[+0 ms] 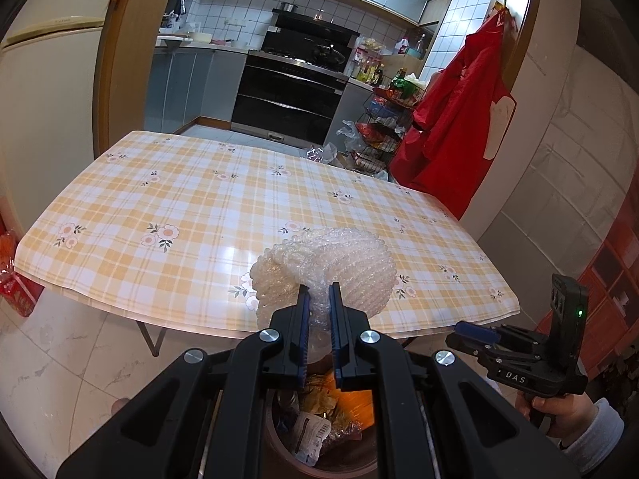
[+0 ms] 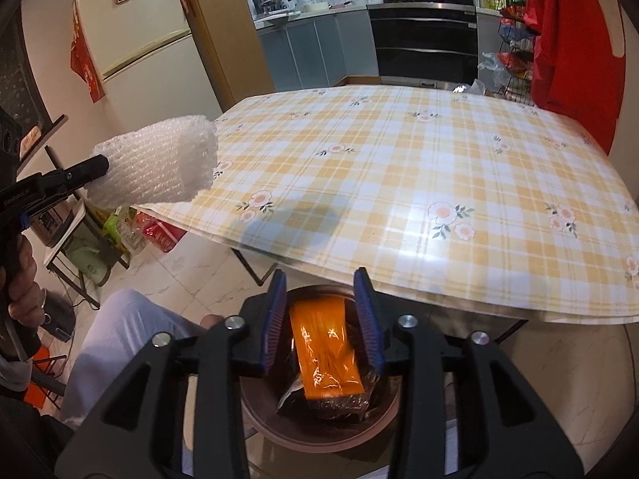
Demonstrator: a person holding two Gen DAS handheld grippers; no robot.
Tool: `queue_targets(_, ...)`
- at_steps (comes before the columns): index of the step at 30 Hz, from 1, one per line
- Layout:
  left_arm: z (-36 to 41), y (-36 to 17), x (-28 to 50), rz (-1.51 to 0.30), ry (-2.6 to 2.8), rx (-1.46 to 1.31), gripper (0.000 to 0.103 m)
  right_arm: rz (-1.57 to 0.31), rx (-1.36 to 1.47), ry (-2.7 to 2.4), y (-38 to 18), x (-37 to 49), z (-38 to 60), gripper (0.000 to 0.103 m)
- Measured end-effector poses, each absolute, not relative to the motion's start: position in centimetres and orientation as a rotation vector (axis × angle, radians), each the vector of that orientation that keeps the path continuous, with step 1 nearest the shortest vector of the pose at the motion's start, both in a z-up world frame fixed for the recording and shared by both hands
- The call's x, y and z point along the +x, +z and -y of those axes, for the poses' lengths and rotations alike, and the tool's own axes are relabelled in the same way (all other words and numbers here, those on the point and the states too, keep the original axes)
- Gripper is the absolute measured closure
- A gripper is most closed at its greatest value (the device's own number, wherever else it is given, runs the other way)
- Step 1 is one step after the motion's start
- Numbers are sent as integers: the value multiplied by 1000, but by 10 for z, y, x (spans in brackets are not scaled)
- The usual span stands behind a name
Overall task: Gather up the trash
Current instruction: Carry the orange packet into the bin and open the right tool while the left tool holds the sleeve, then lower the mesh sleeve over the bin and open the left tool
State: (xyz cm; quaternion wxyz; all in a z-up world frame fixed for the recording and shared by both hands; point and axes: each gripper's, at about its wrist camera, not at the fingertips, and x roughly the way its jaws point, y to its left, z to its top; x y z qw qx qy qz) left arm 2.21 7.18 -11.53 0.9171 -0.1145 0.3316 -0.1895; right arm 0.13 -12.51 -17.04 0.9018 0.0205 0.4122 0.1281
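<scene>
both tongs were out over a round brown bin that stood on the pale marble floor at the near edge of the bench.

left tongs were nearly closed, pinching a bunched wad of clear bubble wrap between the blue pads. seen from the right wrist camera, the same wad hung in the air at the left, above the floor and just off the bench's near left corner, with the left tongs gripping its left end. a hand held that tool's handle at the left edge.

right tongs stood part open, and nothing was pressed between the pads. an orange plastic wrapper showed in the gap between them, blurred; it lay across a dark crinkled packet at the top of the bin. whether it was touching either pad could not be told. from the left wrist camera the right tongs appeared at the right, below the bench's edge, held by a hand in a grey cuff.

the bin already held crumpled wrappers and a printed packet.

the bench wore a yellow and white checked cloth with small flowers. beyond it was a kitchen with a black oven, and a red apron hung at the right.
</scene>
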Motion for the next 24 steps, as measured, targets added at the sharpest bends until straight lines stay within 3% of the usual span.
queue_targets(9, -62, -114, 20, -687, -426, -217, 94, -746, 13, 177, -139, 1, 140, 14)
queue_targets(12, -54, -113, 18, -690, -452, -198, 94, -700, -15, 145, -126, -1, 144, 9)
queue_targets(24, -19, -120, 16, -742, -542, -103, 93, -615, 31, 71, -100, -6, 176, 6)
